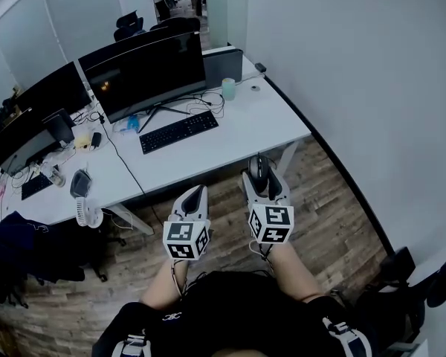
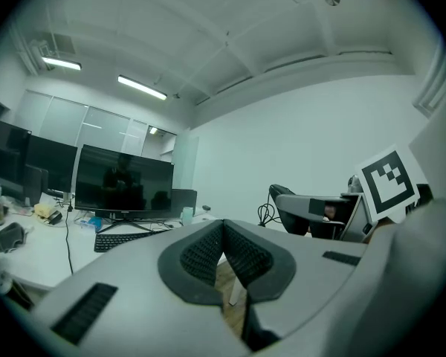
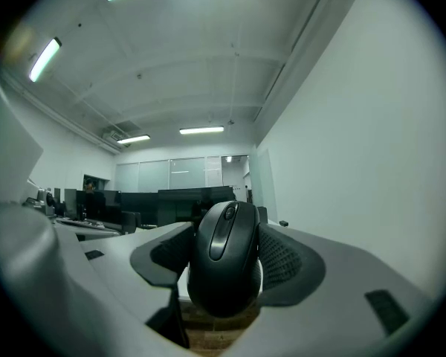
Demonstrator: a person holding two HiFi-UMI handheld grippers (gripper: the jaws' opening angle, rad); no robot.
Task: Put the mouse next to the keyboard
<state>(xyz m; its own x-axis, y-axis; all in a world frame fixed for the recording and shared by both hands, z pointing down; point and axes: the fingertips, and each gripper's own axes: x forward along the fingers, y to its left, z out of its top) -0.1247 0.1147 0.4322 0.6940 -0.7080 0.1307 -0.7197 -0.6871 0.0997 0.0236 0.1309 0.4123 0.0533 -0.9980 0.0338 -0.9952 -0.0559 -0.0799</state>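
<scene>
A black mouse [image 3: 224,255] sits clamped between the pads of my right gripper [image 3: 224,262]; in the head view the mouse [image 1: 259,168] shows at the tip of that gripper [image 1: 261,177], held over the wood floor just short of the white desk [image 1: 238,136]. The black keyboard [image 1: 178,131] lies on the desk under a wide dark monitor [image 1: 145,73]. My left gripper [image 1: 195,198] hangs beside the right one, its jaws shut with nothing between them [image 2: 224,255]. The left gripper view also shows the keyboard [image 2: 126,239] far off.
A pale green cup [image 1: 228,88] and a dark box [image 1: 222,66] stand at the desk's back right. Cables trail behind the keyboard. A second desk [image 1: 67,199] at left carries monitors and clutter. A white wall runs along the right, and office chairs stand behind the desks.
</scene>
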